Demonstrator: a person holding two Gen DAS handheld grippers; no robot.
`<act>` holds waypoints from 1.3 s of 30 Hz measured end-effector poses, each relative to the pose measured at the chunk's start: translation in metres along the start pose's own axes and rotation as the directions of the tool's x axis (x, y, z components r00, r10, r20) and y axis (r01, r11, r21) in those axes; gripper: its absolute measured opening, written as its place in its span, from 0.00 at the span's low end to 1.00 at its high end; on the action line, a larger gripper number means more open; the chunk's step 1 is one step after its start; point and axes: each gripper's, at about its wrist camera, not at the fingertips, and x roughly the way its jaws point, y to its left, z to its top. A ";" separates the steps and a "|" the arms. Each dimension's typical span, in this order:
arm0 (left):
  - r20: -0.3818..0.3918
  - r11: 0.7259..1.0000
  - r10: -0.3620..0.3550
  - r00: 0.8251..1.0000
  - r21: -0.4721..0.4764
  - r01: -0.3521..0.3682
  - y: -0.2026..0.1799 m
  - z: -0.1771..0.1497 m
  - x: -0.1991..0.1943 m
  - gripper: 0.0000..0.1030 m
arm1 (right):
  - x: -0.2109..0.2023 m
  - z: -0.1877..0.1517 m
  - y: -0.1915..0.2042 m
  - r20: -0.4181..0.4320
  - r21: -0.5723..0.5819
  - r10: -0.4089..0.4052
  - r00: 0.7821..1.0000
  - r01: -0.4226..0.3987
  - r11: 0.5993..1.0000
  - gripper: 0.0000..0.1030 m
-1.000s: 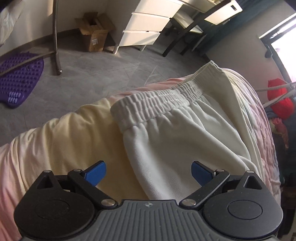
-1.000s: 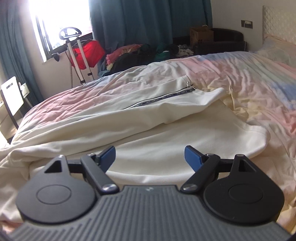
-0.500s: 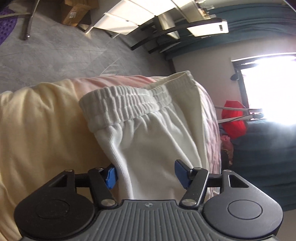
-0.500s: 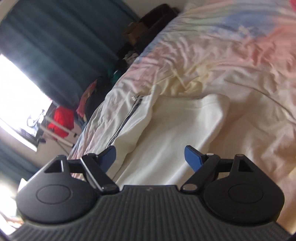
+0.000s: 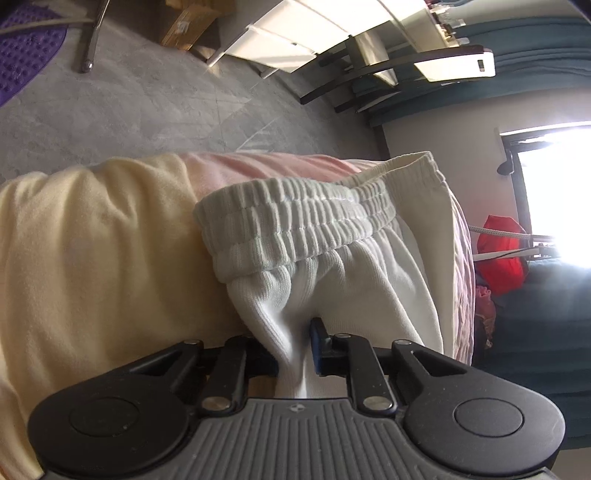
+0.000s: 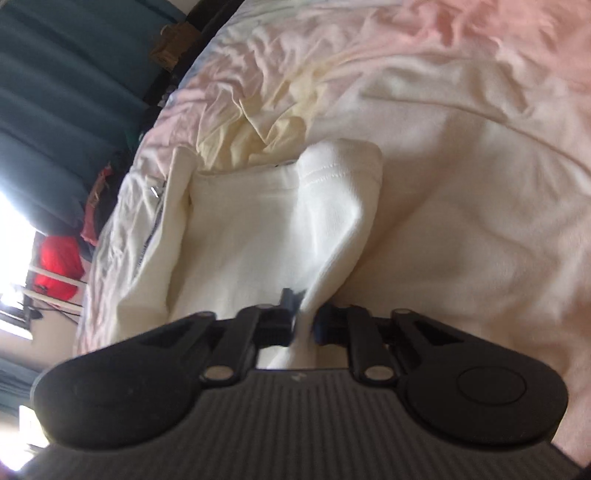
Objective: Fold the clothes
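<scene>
Both grippers have just been closing: the left gripper pinches the white trousers just below the elastic waistband. The right gripper pinches their leg near the hem, the garment lying on the pastel bed.

Trousers are seen in white, with a ribbed waistband tinted faintly greenish; in the right view the trousers appear cream-white. The sheet is dyed pale yellow, blending to pink further off; the sheet is mottled pink, yellow and cream. Both grippers are black with blue pads. The floor is grey. A mat is purple and studded. Curtains are teal. A bag is red. Drawers are white. A box is brown.
</scene>
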 end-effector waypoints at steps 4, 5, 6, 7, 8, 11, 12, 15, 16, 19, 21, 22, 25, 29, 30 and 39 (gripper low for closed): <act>0.104 0.988 -0.092 0.990 0.132 0.078 -0.020 -0.014 -0.038 0.06 | -0.033 0.005 0.016 0.162 -0.050 0.072 0.984 -0.065 0.997 0.05; 0.124 0.983 -0.124 0.985 0.153 0.104 -0.021 -0.016 -0.048 0.06 | -0.042 0.008 0.016 0.192 -0.044 0.098 0.976 -0.091 0.995 0.05; 0.143 0.976 -0.155 0.978 0.174 0.130 -0.023 -0.017 -0.059 0.06 | -0.051 0.011 0.016 0.222 -0.039 0.124 0.967 -0.118 0.992 0.05; 0.160 0.970 -0.183 0.970 0.189 0.152 -0.026 -0.019 -0.069 0.06 | -0.059 0.013 0.016 0.239 -0.035 0.138 0.961 -0.134 0.990 0.05; 0.176 0.967 -0.203 0.963 0.190 0.169 -0.029 -0.022 -0.076 0.06 | -0.067 0.015 0.016 0.252 -0.030 0.149 0.956 -0.146 0.989 0.05; 0.211 0.956 -0.253 0.944 0.205 0.211 -0.042 -0.027 -0.095 0.06 | -0.092 0.023 0.018 0.300 -0.036 0.183 0.936 -0.181 0.983 0.05; 0.214 0.951 -0.264 0.940 0.222 0.216 -0.058 -0.026 -0.089 0.05 | -0.097 0.027 0.023 0.313 -0.058 0.194 0.930 -0.185 0.981 0.05; 0.216 0.937 -0.290 0.932 0.261 0.232 -0.104 -0.023 -0.072 0.06 | -0.098 0.039 0.048 0.314 -0.146 0.204 0.927 -0.165 0.975 0.05; 0.216 0.935 -0.293 0.932 0.271 0.231 -0.121 -0.018 -0.063 0.06 | -0.095 0.043 0.059 0.314 -0.169 0.204 0.927 -0.157 0.973 0.05; 0.214 0.928 -0.293 0.932 0.299 0.223 -0.172 -0.002 -0.033 0.06 | -0.072 0.062 0.108 0.307 -0.222 0.204 0.930 -0.138 0.965 0.05; 0.214 0.925 -0.289 0.933 0.314 0.214 -0.204 0.009 -0.006 0.06 | -0.048 0.075 0.148 0.307 -0.264 0.194 0.932 -0.112 0.958 0.05; 0.222 0.924 -0.279 0.934 0.325 0.199 -0.221 0.014 0.011 0.06 | -0.034 0.081 0.169 0.310 -0.287 0.184 0.933 -0.093 0.953 0.05; 0.268 0.914 -0.241 0.933 0.386 0.126 -0.271 0.022 0.069 0.06 | 0.016 0.089 0.233 0.341 -0.385 0.134 0.930 0.008 0.923 0.05; 0.298 0.901 -0.168 0.940 0.433 0.024 -0.320 0.035 0.167 0.06 | 0.100 0.085 0.288 0.352 -0.468 0.065 0.934 0.115 0.876 0.05; 0.290 0.901 -0.138 0.947 0.434 -0.002 -0.328 0.039 0.193 0.06 | 0.121 0.083 0.296 0.351 -0.484 0.046 0.935 0.139 0.864 0.05; 0.224 0.858 0.061 0.973 0.486 -0.165 -0.345 0.058 0.339 0.08 | 0.242 0.063 0.301 0.279 -0.527 -0.048 0.959 0.195 0.827 0.06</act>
